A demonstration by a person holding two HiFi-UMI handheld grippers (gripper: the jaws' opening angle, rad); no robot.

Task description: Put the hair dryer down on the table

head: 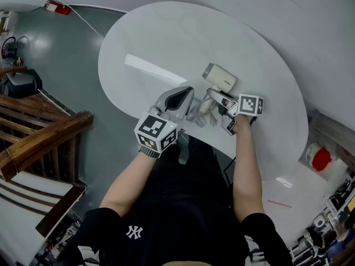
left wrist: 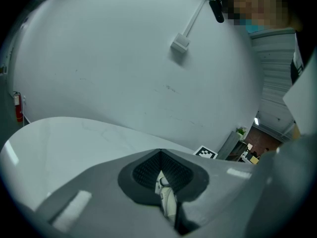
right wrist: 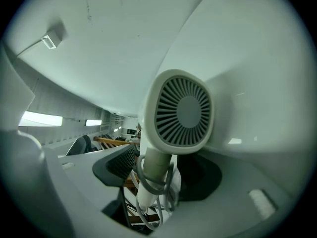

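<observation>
The cream hair dryer lies low over the white round table, near its front edge, with the handle pointing toward me. My right gripper is shut on that handle. In the right gripper view the rear grille faces the camera, and the handle, wound with grey cord, sits between the pads of my right gripper. Just left of it, my left gripper is shut on a white bit of the cord, which shows between the closed jaws of my left gripper.
The table's front edge runs just under both grippers, against my body. A wooden stair rail stands at the left. A red fire extinguisher lies on the floor at the far left, and a red object sits beyond the table's right side.
</observation>
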